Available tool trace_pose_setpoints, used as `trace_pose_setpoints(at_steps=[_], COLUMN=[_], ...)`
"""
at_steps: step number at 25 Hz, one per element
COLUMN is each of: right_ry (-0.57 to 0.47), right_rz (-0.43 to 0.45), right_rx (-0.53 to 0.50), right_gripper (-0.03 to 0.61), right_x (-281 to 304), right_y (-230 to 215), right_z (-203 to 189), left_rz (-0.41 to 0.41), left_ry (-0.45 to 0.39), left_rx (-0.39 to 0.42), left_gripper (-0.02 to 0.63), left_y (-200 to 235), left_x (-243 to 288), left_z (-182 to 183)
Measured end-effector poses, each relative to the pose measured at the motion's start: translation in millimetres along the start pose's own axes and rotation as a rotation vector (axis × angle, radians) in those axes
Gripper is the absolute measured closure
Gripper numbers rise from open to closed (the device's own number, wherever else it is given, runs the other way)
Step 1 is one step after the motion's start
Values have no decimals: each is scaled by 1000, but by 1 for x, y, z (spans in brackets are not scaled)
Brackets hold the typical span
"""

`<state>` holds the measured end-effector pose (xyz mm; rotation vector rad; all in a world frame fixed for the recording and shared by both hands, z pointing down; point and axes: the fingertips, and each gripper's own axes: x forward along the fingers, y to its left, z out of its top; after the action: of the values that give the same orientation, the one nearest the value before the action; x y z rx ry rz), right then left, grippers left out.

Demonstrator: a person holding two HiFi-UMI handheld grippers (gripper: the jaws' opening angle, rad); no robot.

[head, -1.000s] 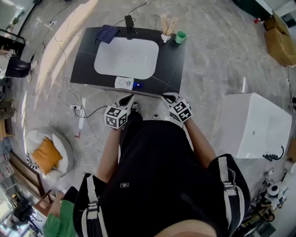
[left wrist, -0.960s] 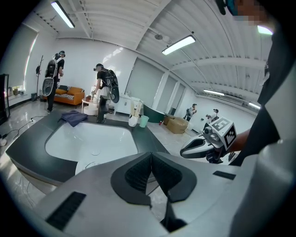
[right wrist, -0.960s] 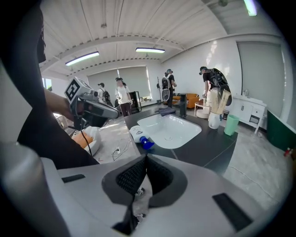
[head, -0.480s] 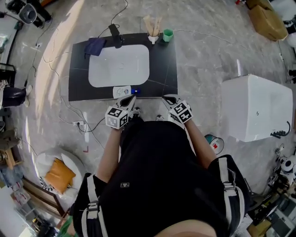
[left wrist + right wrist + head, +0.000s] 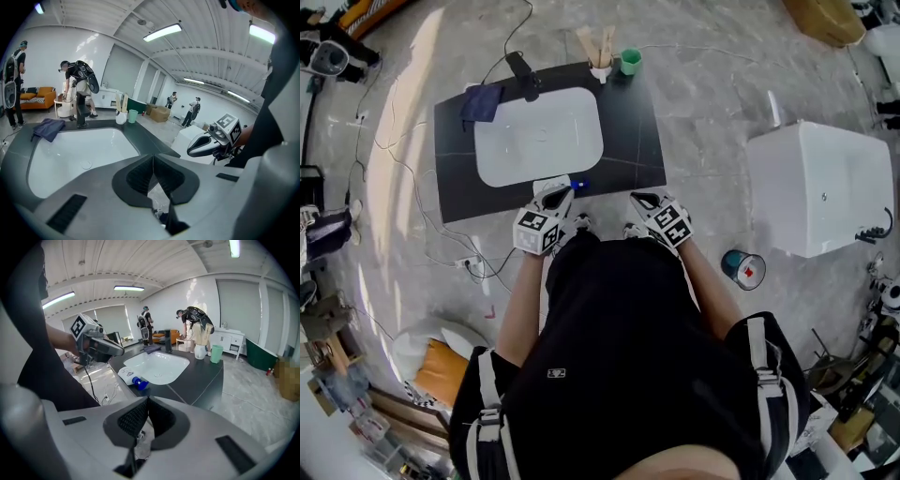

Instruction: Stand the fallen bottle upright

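The fallen bottle is white with a blue cap. It lies on its side at the front edge of the black counter, just before the white sink. In the right gripper view the bottle lies left of the basin, cap toward me. My left gripper hovers right at the bottle, with its jaws shut and empty. My right gripper hangs by the counter's front edge, right of the bottle, also shut on nothing.
At the counter's back stand a green cup, a white holder with wooden sticks, a black faucet and a blue cloth. A white cabinet stands to the right, with a round tin on the floor. Cables trail at left.
The head view has swung, so the counter now sits more to the left and turned. My left gripper has edged closer to the bottle. The right gripper has barely moved.
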<state>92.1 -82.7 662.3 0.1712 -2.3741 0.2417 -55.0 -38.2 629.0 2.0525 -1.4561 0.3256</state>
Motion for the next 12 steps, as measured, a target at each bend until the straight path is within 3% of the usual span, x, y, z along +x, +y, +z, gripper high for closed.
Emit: trace_pose_setpoints(at_steps=[12], right_ry=[20], right_rz=[-102], right_rx=[90], right_gripper=[518], right_x=[10], right_y=[11], right_z=[0], left_rz=[-186], left_ry=[153], left_rx=[144], left_gripper=[597], left_y=[19], left_x=[13], left_z=[-11])
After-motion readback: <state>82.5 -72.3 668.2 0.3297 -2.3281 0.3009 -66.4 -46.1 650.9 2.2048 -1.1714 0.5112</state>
